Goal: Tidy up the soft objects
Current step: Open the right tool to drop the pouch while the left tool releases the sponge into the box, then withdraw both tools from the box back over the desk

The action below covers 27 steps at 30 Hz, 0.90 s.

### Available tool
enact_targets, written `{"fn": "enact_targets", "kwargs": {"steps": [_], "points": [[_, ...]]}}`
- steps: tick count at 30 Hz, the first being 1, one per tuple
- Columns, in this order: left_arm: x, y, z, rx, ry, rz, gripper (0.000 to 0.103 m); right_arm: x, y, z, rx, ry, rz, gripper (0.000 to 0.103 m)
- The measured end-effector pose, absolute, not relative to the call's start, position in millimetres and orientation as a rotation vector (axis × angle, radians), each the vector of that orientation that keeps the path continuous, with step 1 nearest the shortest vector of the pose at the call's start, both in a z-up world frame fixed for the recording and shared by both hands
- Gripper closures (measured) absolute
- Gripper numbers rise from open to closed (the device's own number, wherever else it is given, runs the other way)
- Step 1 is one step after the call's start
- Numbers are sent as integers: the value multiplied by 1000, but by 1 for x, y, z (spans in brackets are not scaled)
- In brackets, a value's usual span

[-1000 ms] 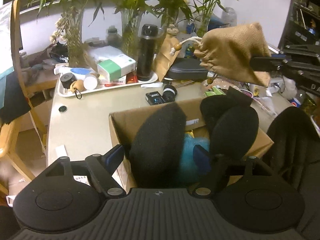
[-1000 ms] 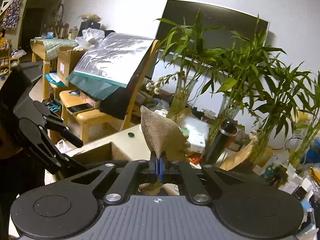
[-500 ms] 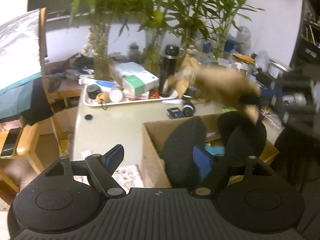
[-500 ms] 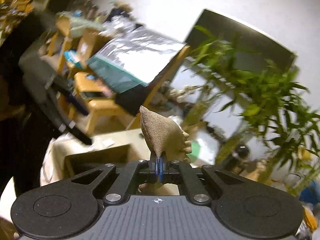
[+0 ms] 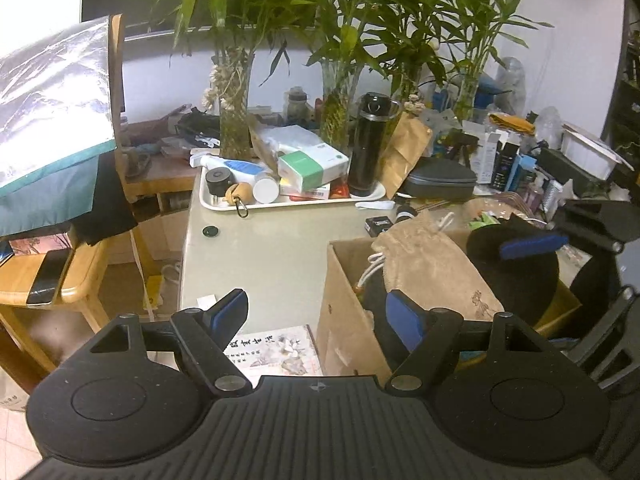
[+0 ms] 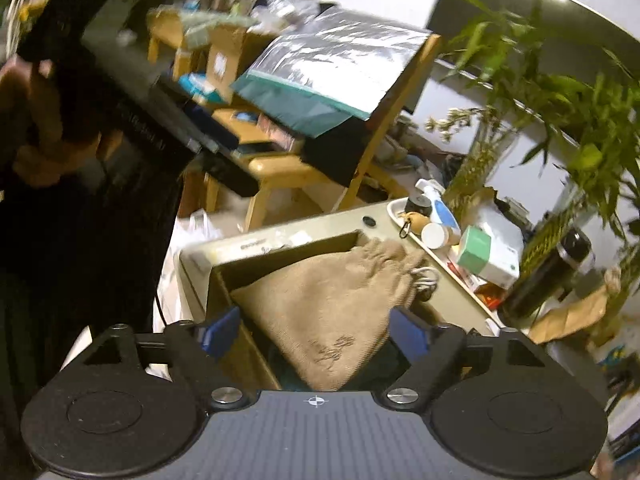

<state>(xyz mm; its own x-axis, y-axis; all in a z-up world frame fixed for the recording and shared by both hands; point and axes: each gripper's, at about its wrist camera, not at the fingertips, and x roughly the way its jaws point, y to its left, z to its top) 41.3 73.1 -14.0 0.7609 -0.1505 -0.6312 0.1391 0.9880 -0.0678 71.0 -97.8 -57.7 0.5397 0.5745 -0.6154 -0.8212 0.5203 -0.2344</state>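
Note:
A tan drawstring pouch (image 5: pixel 430 272) lies in the open cardboard box (image 5: pixel 344 312), on top of black soft items (image 5: pixel 516 276). It also shows in the right wrist view (image 6: pixel 332 316), resting in the box (image 6: pixel 224 276). My left gripper (image 5: pixel 316 314) is open and empty, at the box's near left corner. My right gripper (image 6: pixel 314 330) is open just above the pouch; its blue-padded finger (image 5: pixel 528 246) shows over the box in the left wrist view.
A white tray (image 5: pixel 296 202) with a black flask (image 5: pixel 366 148), boxes and bottles stands at the table's back. Bamboo vases (image 5: pixel 234 120) stand behind it. A wooden chair (image 5: pixel 52 264) is left of the table. A printed booklet (image 5: pixel 276 350) lies by the box.
My right gripper came down over the box and opened, letting the pouch drop into it. My left gripper shifted left and back, off the black soft items.

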Motion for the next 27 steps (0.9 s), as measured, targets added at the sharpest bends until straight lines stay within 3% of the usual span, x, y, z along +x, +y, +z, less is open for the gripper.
{"fn": "enact_targets", "kwargs": {"steps": [6,27], "points": [[46,64,-15,22,670,-157,27,88,-126,-47,-393,472,802,0],[74,40,-16,70,647,-163,27,160,-211,-70,-55,571,401,0]]}}
